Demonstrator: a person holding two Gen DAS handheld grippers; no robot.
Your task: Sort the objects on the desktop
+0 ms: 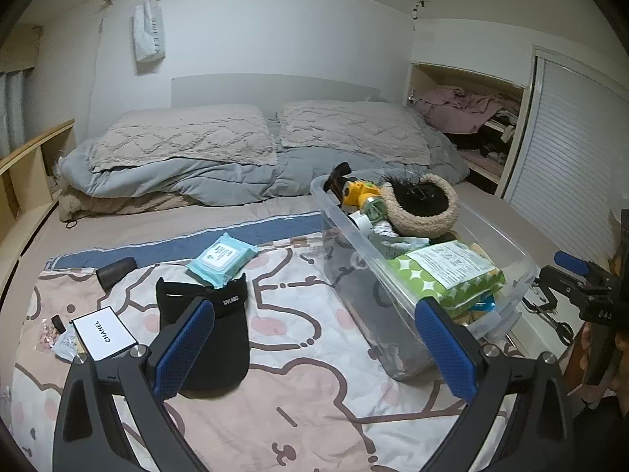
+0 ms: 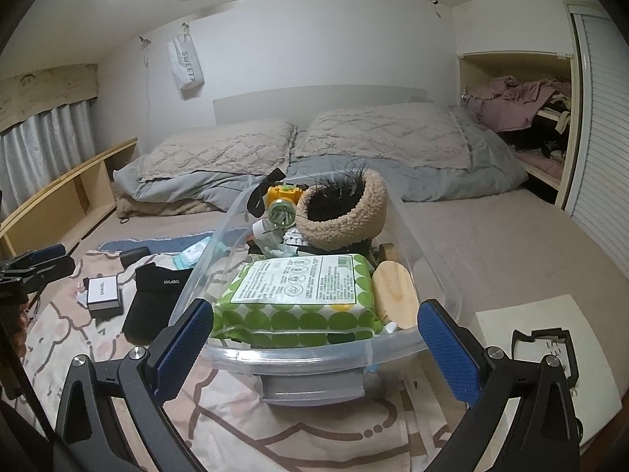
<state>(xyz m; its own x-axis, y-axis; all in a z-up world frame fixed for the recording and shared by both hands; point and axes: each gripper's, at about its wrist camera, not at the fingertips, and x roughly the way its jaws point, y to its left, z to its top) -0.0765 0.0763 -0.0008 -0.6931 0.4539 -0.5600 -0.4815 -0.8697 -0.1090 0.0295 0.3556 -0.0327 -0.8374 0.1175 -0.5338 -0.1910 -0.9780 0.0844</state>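
Note:
A clear plastic bin (image 1: pixel 354 283) sits on the bed, holding a green-dotted wipes pack (image 2: pixel 302 295), a fuzzy beige hat (image 2: pixel 342 212), a yellow gadget (image 2: pixel 285 194) and a wooden piece (image 2: pixel 395 295). My right gripper (image 2: pixel 314 348) is open, its blue pads standing either side of the bin's near end (image 2: pixel 208 259) without pinching it. My left gripper (image 1: pixel 314 348) is open and empty above the blanket, with a black visor cap (image 1: pixel 208 314) just beyond its left finger. A blue wipes pack (image 1: pixel 220 259), a white Chanel box (image 1: pixel 104 332) and a black cylinder (image 1: pixel 116 271) lie loose to the left.
Two pillows (image 1: pixel 184 133) and a grey duvet fill the head of the bed. A wooden shelf (image 2: pixel 78 192) runs along the left side. An open closet with clothes (image 2: pixel 523 106) is at the right. A white sheet with a black frame on it (image 2: pixel 542 346) lies right of the bin.

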